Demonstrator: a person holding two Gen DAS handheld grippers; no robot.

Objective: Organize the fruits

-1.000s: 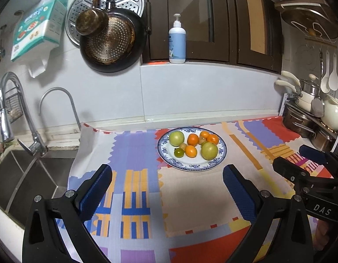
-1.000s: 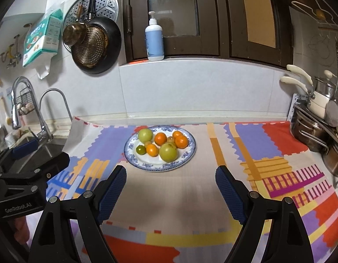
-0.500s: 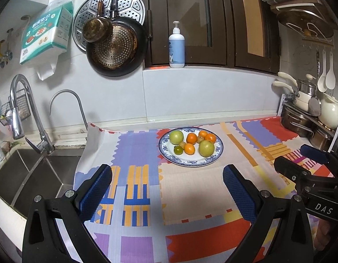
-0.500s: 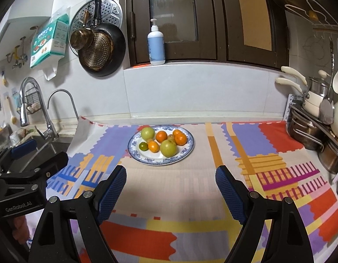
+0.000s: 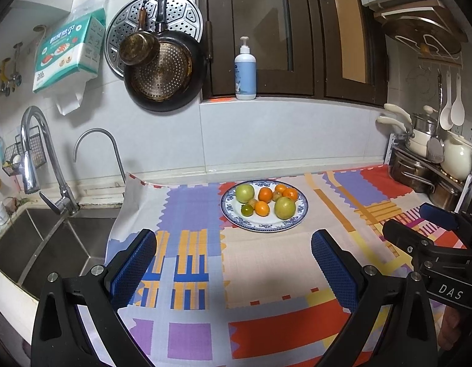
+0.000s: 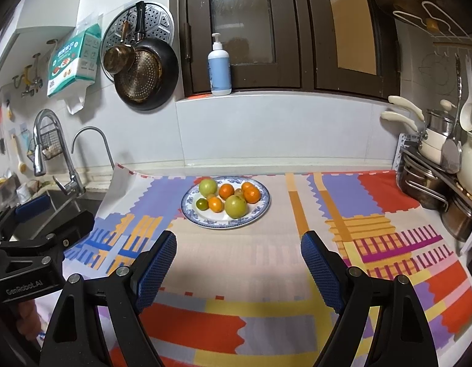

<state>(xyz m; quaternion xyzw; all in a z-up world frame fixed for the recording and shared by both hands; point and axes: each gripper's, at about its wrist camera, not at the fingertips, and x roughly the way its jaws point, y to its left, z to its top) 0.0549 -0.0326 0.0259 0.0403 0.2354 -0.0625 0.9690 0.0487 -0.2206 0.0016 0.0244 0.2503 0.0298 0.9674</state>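
A blue-rimmed white plate sits on the patterned cloth and holds two green apples, several oranges and one small green fruit. My left gripper hangs over the cloth well short of the plate, open, with nothing between its blue pads. My right gripper is likewise open and empty, on the near side of the plate. Each gripper shows at the edge of the other's view.
A steel sink with two faucets lies left of the cloth. Pots, a white kettle and utensils crowd the right end. Pans hang on the wall; a pump bottle stands on the window ledge.
Both grippers have drawn back from the plate, which now looks smaller and farther off. Jaws stayed open; the fruit has not moved.
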